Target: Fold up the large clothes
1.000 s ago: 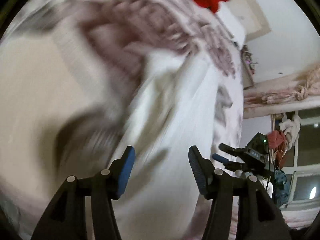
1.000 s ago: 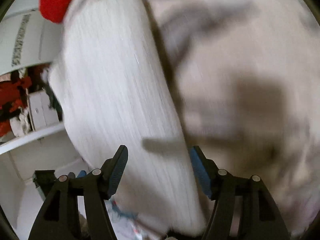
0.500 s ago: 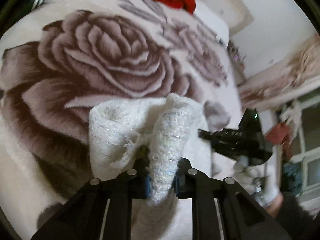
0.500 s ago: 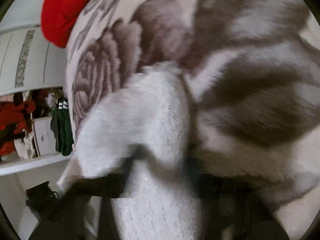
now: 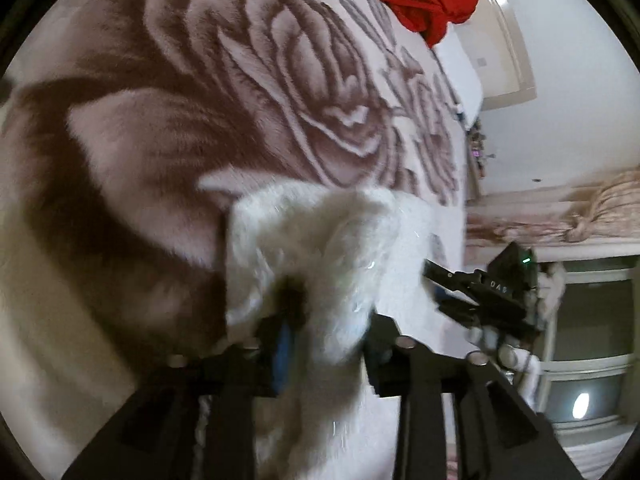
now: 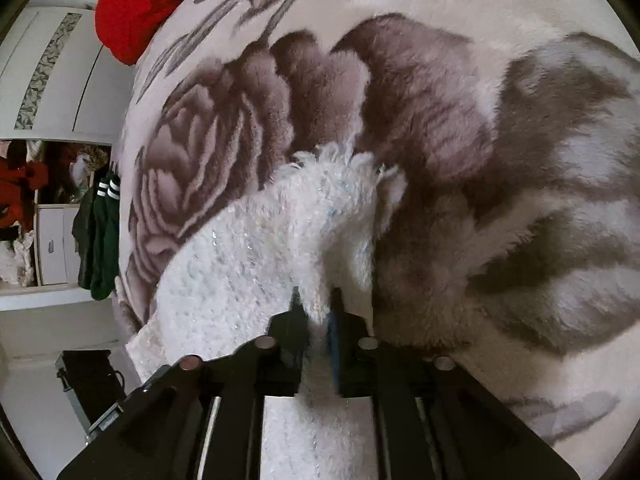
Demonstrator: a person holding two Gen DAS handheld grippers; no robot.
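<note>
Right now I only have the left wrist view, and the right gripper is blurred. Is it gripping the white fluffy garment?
Observer: Yes. In the right wrist view, the right gripper is shut on a fold of the white fluffy garment.
Operator: What lies past the blanket on that side?
Observer: A dark green garment with white stripes hangs by the shelves, beyond the edge of the rose-patterned blanket.
</note>
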